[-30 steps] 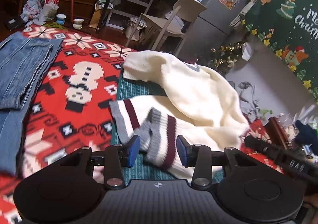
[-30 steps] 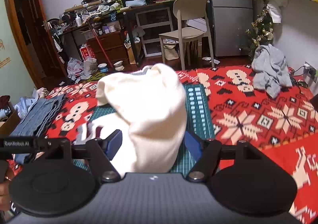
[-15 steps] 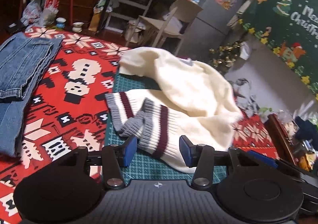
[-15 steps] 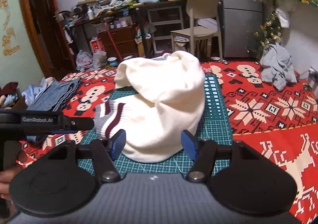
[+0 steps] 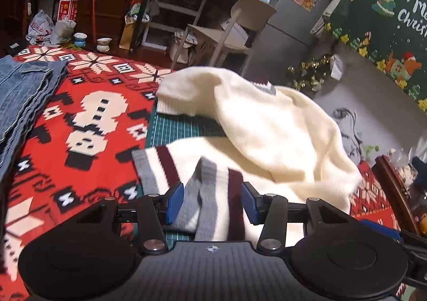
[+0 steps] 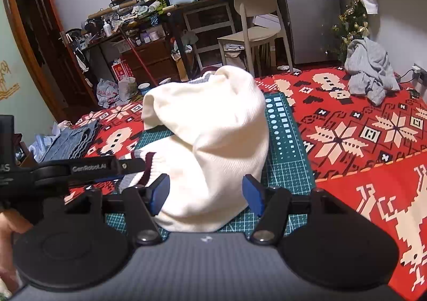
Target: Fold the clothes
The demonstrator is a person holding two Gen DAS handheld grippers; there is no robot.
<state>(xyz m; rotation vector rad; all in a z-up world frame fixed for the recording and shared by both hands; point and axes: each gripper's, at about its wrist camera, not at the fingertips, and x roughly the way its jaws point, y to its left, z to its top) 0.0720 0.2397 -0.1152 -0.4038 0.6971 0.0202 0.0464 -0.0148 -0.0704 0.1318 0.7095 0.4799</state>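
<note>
In the left wrist view, the cream ribbed-knit sweater (image 5: 267, 127) is seen heaped at frame centre on the green gridded cutting mat (image 5: 173, 127). Its grey-and-maroon striped cuff (image 5: 210, 194) lies between the spread blue pads of the left tool (image 5: 212, 203), apparently lined up for a pinch.

In the right wrist view, the soft, slumped bulk of the sweater is framed at lower centre by the right tool (image 6: 205, 192), whose pads are held apart with nothing gripped.

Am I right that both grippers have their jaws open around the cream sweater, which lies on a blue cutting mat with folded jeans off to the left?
Not quite: the cutting mat is green, as the right wrist view shows. The rest holds: the left gripper and right gripper are open at the cream sweater, and the folded jeans lie to the left.
</note>
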